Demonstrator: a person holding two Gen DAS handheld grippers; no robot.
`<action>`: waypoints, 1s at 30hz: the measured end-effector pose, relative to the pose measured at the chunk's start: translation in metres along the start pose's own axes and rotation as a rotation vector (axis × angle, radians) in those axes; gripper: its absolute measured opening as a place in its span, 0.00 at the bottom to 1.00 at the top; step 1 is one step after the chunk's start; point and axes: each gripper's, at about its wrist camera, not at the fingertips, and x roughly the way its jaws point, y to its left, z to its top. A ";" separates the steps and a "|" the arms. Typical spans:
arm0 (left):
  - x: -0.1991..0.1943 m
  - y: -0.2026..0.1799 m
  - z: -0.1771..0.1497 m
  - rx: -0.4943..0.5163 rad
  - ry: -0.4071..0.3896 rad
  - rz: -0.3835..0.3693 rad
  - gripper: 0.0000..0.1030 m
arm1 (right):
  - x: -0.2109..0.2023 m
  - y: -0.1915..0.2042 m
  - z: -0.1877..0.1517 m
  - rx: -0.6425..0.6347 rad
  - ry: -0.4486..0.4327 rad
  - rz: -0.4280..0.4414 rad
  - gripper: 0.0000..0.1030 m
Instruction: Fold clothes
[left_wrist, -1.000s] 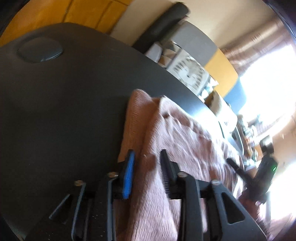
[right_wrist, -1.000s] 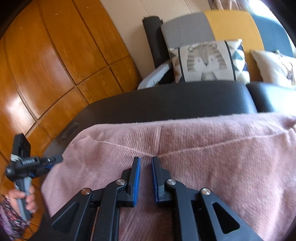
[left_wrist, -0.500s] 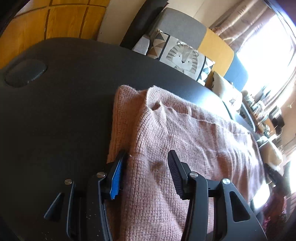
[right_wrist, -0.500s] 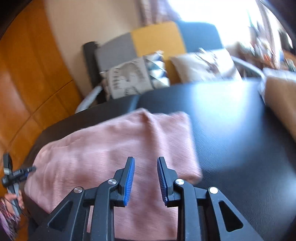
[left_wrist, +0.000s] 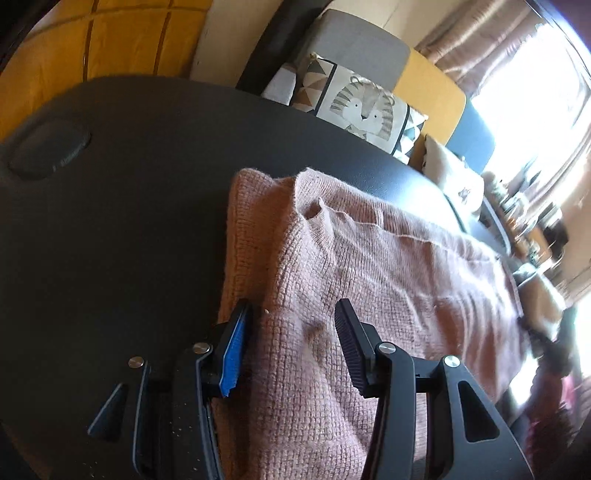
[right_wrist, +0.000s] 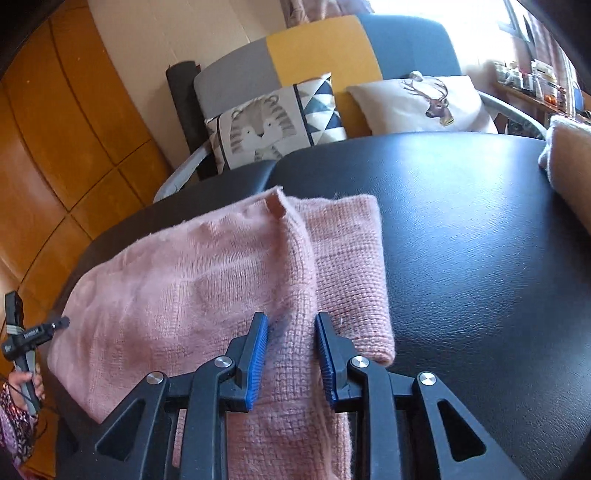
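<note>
Here, my left gripper (left_wrist: 291, 343) stood released, jaws astride the pink knit sweater's (left_wrist: 369, 280) left edge | sweater lay folded across the black table (left_wrist: 110, 229) | my right gripper (right_wrist: 290, 354) was released too, pads apart around a raised fold.

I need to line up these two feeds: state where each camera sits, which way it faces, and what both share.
Left wrist: on the left gripper, looking down along its fingers at the pink sweater's end on the black table; sofa behind.
Right wrist: on the right gripper, over the sweater's other end; the person's hand shows at the left.
Shared: sweater, table, tiger cushion.
</note>
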 end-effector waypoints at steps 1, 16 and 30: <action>0.002 0.001 0.000 0.003 0.011 -0.010 0.48 | 0.000 -0.001 -0.002 -0.002 0.004 0.011 0.27; -0.018 -0.007 0.002 0.024 -0.015 -0.043 0.07 | -0.012 -0.017 -0.003 0.136 -0.004 0.135 0.06; -0.056 0.022 -0.023 -0.105 -0.036 -0.178 0.07 | -0.052 -0.025 -0.001 0.194 -0.085 0.261 0.05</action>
